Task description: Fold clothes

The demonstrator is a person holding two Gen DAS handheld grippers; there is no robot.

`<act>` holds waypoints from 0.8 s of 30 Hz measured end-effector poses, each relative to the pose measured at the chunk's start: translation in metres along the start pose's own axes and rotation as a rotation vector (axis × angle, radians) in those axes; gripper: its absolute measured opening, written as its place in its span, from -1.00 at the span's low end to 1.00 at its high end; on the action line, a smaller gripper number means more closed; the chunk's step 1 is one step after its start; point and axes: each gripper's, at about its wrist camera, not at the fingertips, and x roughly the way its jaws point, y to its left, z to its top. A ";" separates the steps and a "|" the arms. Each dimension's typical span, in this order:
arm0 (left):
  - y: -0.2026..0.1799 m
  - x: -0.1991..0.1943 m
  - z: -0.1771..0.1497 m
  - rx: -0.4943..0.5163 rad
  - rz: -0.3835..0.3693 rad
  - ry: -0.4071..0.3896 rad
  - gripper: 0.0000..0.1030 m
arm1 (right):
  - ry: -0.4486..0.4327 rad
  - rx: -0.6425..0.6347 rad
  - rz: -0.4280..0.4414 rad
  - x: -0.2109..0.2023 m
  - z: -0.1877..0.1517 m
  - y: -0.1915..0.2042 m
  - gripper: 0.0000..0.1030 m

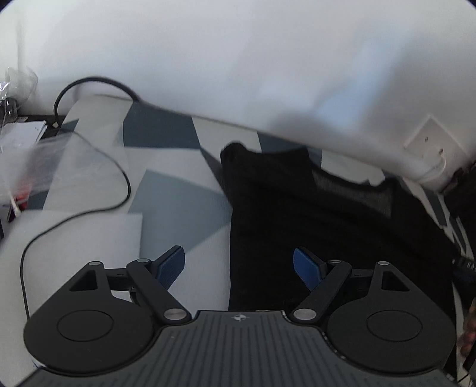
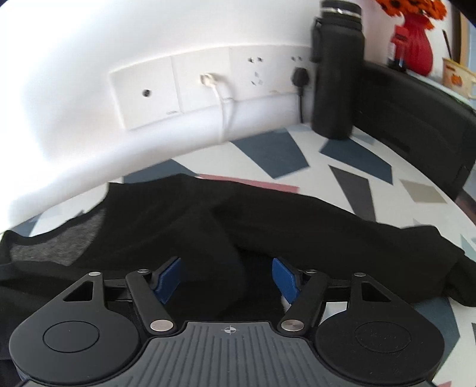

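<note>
Black bottle (image 2: 337, 71) beside wall sockets (image 2: 208, 86); blurred, perhaps flowers (image 2: 413, 9).

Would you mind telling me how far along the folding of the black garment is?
Early. The black garment lies partly spread on the patterned table, rumpled, with no neat fold visible. Nothing is in hand: the left gripper and right gripper are both open above it. The folding itself is left.

Black garment (image 2: 267, 214), partly folded, lying rumpled on patterned tabletop (image 2: 372, 166)
</note>
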 end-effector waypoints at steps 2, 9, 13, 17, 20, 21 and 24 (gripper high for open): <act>-0.003 0.000 -0.011 0.014 0.034 -0.026 0.43 | 0.017 -0.033 0.002 0.005 -0.002 -0.002 0.18; -0.005 -0.013 -0.028 -0.026 0.080 -0.045 -0.95 | -0.073 -0.155 -0.017 0.015 0.009 0.010 0.10; 0.005 -0.022 -0.037 -0.039 0.094 -0.056 -0.95 | -0.085 -0.199 0.023 0.025 0.020 0.015 0.00; 0.004 -0.025 -0.038 -0.042 0.105 -0.066 -0.95 | -0.039 -0.307 0.061 0.034 0.017 0.029 -0.37; 0.004 -0.026 -0.040 -0.037 0.108 -0.074 -0.95 | -0.032 -0.362 0.063 0.035 0.012 0.039 -0.58; 0.004 -0.027 -0.041 -0.033 0.109 -0.077 -0.95 | -0.035 -0.376 0.061 0.036 0.011 0.041 -0.90; 0.005 -0.029 -0.041 -0.036 0.106 -0.076 -0.95 | -0.069 -0.342 0.060 0.040 0.019 0.037 -0.92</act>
